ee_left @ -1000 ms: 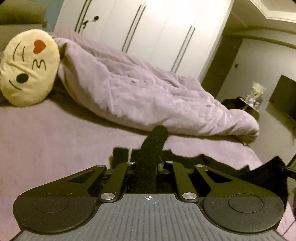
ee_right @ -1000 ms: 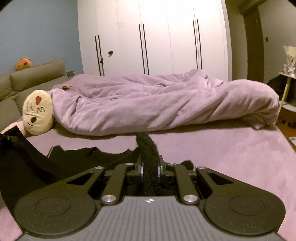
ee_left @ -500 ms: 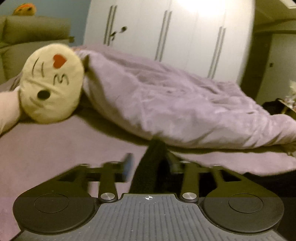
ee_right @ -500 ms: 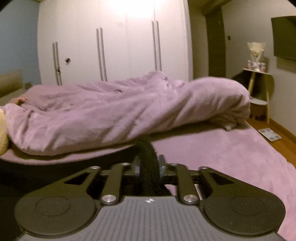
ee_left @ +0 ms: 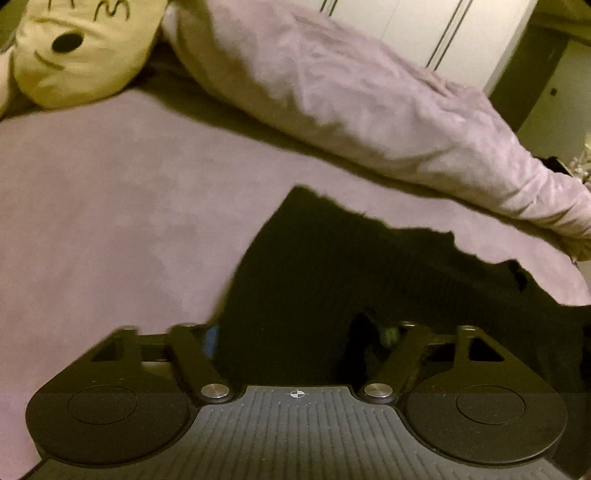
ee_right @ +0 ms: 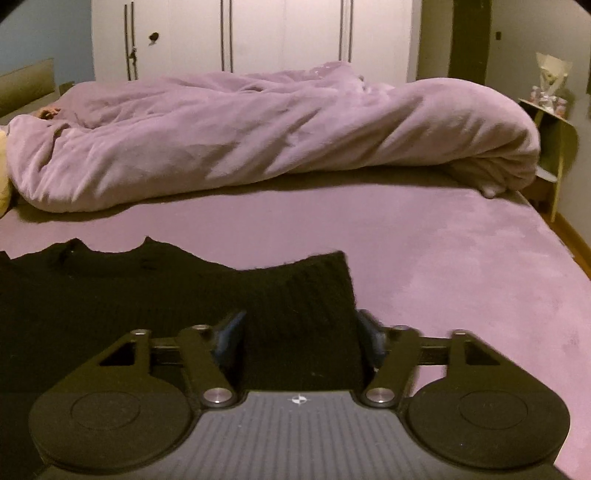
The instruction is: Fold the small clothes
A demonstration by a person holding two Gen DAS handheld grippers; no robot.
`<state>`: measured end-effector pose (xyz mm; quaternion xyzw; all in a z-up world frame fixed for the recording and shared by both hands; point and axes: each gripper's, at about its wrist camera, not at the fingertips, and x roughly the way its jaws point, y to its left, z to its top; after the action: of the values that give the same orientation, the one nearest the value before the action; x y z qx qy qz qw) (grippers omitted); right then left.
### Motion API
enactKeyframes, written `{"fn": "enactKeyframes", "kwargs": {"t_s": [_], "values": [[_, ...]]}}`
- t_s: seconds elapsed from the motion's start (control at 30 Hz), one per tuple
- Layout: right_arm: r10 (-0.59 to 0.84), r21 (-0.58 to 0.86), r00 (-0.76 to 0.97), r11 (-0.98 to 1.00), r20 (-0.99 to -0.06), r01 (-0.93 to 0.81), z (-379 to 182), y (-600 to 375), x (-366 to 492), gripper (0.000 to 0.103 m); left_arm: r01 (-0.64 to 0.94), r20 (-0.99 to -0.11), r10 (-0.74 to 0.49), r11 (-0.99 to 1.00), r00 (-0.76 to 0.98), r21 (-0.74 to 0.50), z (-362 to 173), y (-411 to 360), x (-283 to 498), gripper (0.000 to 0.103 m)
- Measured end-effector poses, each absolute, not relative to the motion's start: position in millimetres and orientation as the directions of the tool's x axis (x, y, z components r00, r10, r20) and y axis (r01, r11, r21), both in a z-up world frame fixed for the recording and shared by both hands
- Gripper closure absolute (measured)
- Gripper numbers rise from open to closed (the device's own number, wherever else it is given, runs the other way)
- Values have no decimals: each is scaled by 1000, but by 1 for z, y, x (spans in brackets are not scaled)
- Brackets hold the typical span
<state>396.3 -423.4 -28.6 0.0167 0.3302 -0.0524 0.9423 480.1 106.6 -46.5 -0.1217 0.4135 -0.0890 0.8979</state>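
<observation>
A black knitted garment (ee_left: 351, 266) lies spread on the purple bed sheet (ee_left: 110, 206). It also shows in the right wrist view (ee_right: 184, 295), stretching to the left. My left gripper (ee_left: 299, 338) is open, its fingers apart over the garment's left edge. My right gripper (ee_right: 301, 332) is open, its blue-padded fingers either side of the garment's right corner. Neither gripper holds the cloth.
A bunched purple duvet (ee_right: 258, 129) lies across the far side of the bed. A yellow face cushion (ee_left: 77, 48) sits at the far left. The bed's right edge (ee_right: 561, 251) drops to a wooden floor beside a small side table (ee_right: 554, 118). White wardrobes (ee_right: 258, 33) stand behind.
Both grippers were shut on the black garment and held it up. Now both have opened and the garment lies flat on the sheet, with the grippers lowered close to the bed.
</observation>
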Motion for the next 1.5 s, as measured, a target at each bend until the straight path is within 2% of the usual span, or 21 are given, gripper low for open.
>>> {"fn": "enactKeyframes", "kwargs": {"t_s": [0.03, 0.07, 0.13, 0.27, 0.37, 0.47, 0.57, 0.63, 0.67, 0.7, 0.77, 0.87, 0.97, 1.0, 1.07, 1.1, 1.17, 1.23, 1.3, 1.37, 1.5], "values": [[-95, -20, 780, 994, -619, 105, -29, -421, 396, 75, 83, -709, -273, 953, 650, -291, -44, 102, 482, 62], [-94, -29, 786, 995, -611, 96, -30, -419, 395, 79, 91, -698, -269, 955, 663, -281, -42, 99, 482, 77], [-105, -67, 793, 995, -600, 80, -31, -413, 397, 82, 111, -681, -249, 964, 689, -240, -36, 90, 483, 89], [-169, -142, 830, 984, -532, 109, -19, -402, 397, 90, 82, -609, -188, 977, 770, -199, -19, 84, 483, 94], [-212, -135, 858, 977, -468, 167, -4, -401, 400, 90, 36, -573, -170, 971, 802, -238, -6, 93, 488, 94], [-263, -186, 875, 961, -406, 203, 3, -393, 404, 90, 18, -549, -111, 985, 828, -172, 1, 89, 488, 94], [-318, -204, 882, 944, -348, 259, 7, -391, 407, 88, -3, -517, -89, 985, 852, -174, 7, 90, 485, 93], [-357, -216, 864, 930, -355, 296, 2, -392, 413, 79, -49, -539, -16, 993, 842, -107, 5, 85, 489, 81], [-373, -227, 849, 925, -375, 306, -2, -392, 416, 71, -73, -551, 27, 995, 834, -62, 4, 81, 490, 69], [-406, -243, 829, 911, -384, 334, -4, -392, 418, 67, -105, -545, 73, 994, 835, -29, 5, 79, 488, 55], [-414, -223, 840, 908, -350, 354, -2, -389, 407, 66, -116, -504, 94, 993, 858, -11, 8, 72, 477, 40], [-264, -33, 885, 962, -384, 273, 0, -377, 392, 65, -72, -485, 47, 997, 873, -33, 12, 47, 459, 31], [-39, 137, 900, 984, -435, 109, -18, -340, 391, 62, 42, -519, -100, 992, 849, -123, 2, 6, 448, 8], [2, 147, 898, 987, -440, 70, -25, -328, 393, 59, 62, -535, -117, 991, 837, -119, -4, -8, 446, 6], [48, 114, 890, 993, -453, 5, -42, -298, 398, 39, 115, -574, -137, 991, 807, -74, -22, -38, 448, 6], [37, 55, 890, 998, -455, -14, -51, -287, 401, 33, 131, -608, -127, 991, 784, -38, -34, -50, 452, 6], [-40, -84, 878, 996, -476, -1, -68, -272, 407, 32, 123, -663, -80, 992, 745, 19, -54, -60, 461, 4], [-46, -65, 875, 998, -481, 16, -70, -282, 414, 31, 99, -630, -59, 995, 775, 29, -64, -58, 464, 0], [-157, -132, 875, 985, -458, 107, -66, -295, 422, 29, 87, -646, -73, 996, 760, -9, -65, -50, 473, 0], [-282, -212, 860, 955, -425, 208, -68, -319, 429, 17, 89, -648, -76, 996, 758, -13, -66, -47, 478, 0], [-272, -63, 835, 959, -478, 277, -71, -377, 434, 19, 124, -642, -86, 992, 762, 15, -69, -44, 485, 0]]}}
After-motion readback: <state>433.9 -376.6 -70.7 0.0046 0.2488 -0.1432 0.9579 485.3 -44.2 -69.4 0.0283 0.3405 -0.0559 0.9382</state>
